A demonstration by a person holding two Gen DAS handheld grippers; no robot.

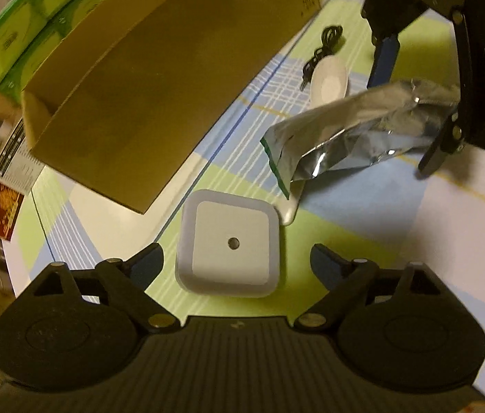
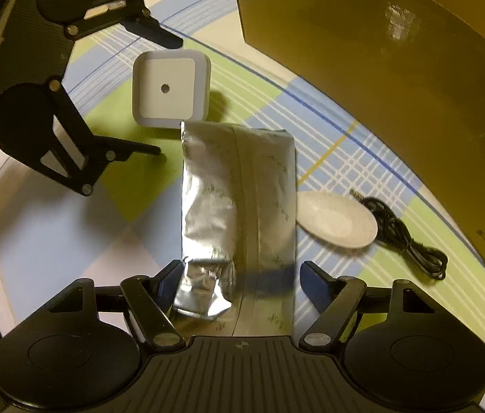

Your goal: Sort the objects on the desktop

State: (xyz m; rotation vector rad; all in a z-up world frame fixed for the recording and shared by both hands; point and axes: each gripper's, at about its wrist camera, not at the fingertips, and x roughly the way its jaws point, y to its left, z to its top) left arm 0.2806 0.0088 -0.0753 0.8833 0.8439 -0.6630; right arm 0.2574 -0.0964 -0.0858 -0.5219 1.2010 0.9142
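On checked cloth, left hand-held gripper point(image 1: 237, 258) spread round white cube point(image 1: 230, 242), right hand-held gripper point(image 2: 239, 275) agape astride foil pouch point(image 2: 239, 203)

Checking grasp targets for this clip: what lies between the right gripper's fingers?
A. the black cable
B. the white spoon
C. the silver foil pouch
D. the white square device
C: in the right wrist view the foil pouch runs down between the right gripper fingers, while the square device sits between the left gripper fingers.
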